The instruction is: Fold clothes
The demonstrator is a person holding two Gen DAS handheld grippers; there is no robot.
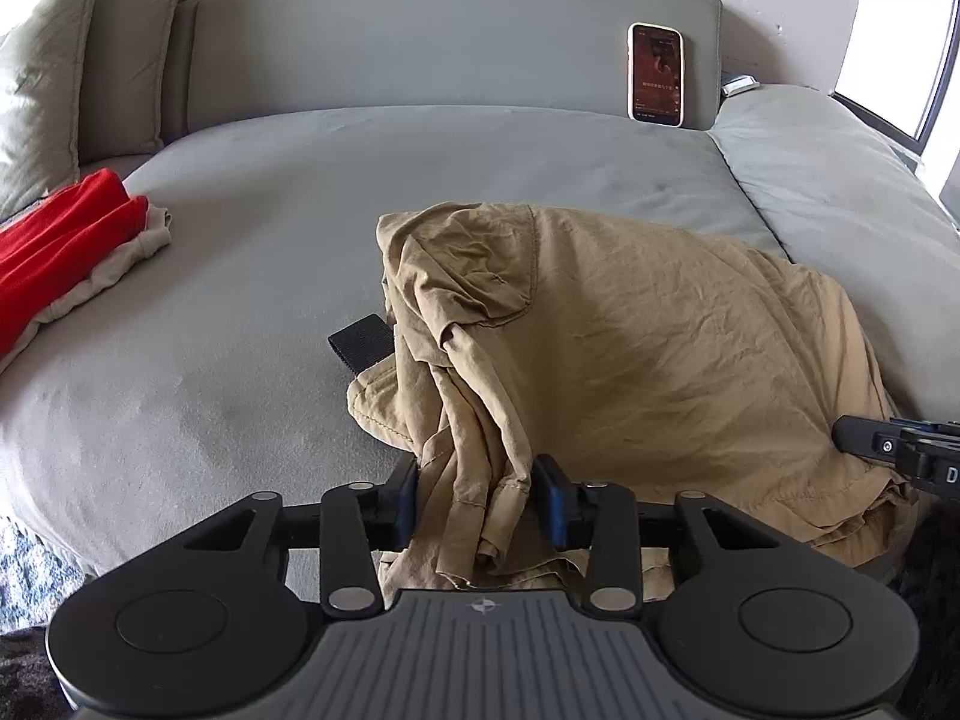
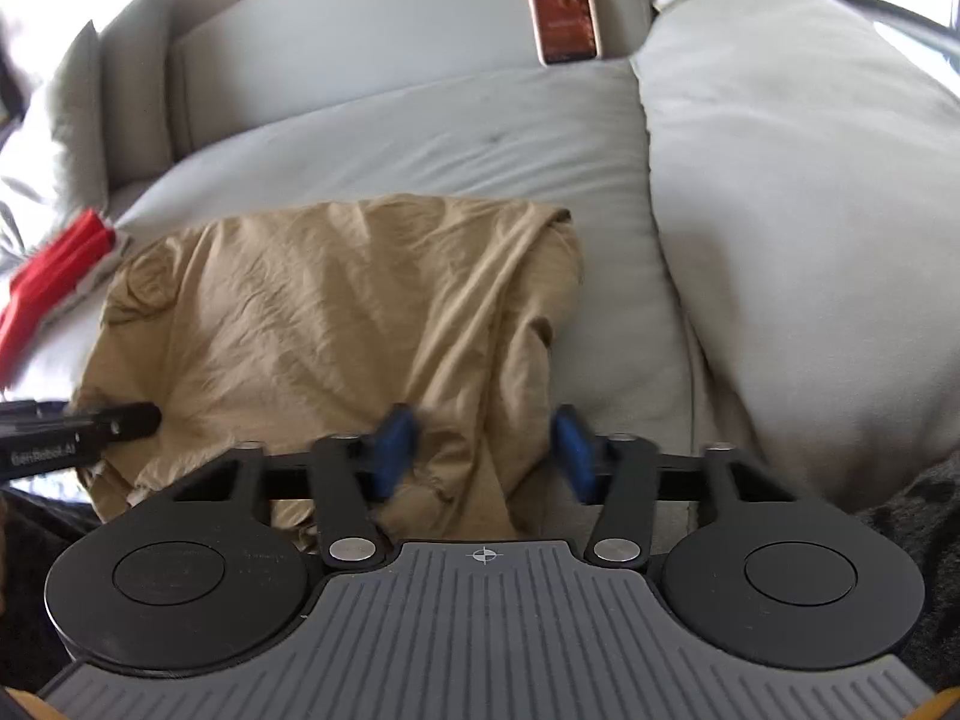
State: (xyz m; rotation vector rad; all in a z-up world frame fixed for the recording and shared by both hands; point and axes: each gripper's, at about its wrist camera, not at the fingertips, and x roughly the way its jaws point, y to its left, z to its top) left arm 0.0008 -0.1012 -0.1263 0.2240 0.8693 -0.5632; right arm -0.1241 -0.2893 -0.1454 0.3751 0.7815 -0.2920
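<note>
Khaki garment [image 1: 648, 324] lies crumpled on the grey bed [image 1: 252, 252], stretching away from both tongs toward the headboard [image 1: 420, 42], with its near hem bunched at the bed's front edge right under them. Its long axis seems to run across, from one tong to the other, though the creases make that hard to judge.

Left gripper [image 1: 474, 501] has a hanging bunch of the left-hand hem between its blue pads [image 1: 555, 507]; the cloth fills the gap and the pads look to touch it on both sides, so I read it as pinching. Right gripper [image 2: 483, 450] straddles the right-hand corner of the hem, but the view is blurred: its jaws stand partly spread, the left pad against cloth, the right pad apart from it, so no firm pinch shows yet. Each tong is nearest its own corner, and they sit well apart along the hem.

Ahead of the tongs, bare bed lies beyond the garment, giving room to carry the hem forward. A folded red and beige pile [image 1: 66, 240] sits far left, a phone [image 1: 656, 73] leans on the headboard, and a big pillow [image 2: 810, 210] crowds the right side.
</note>
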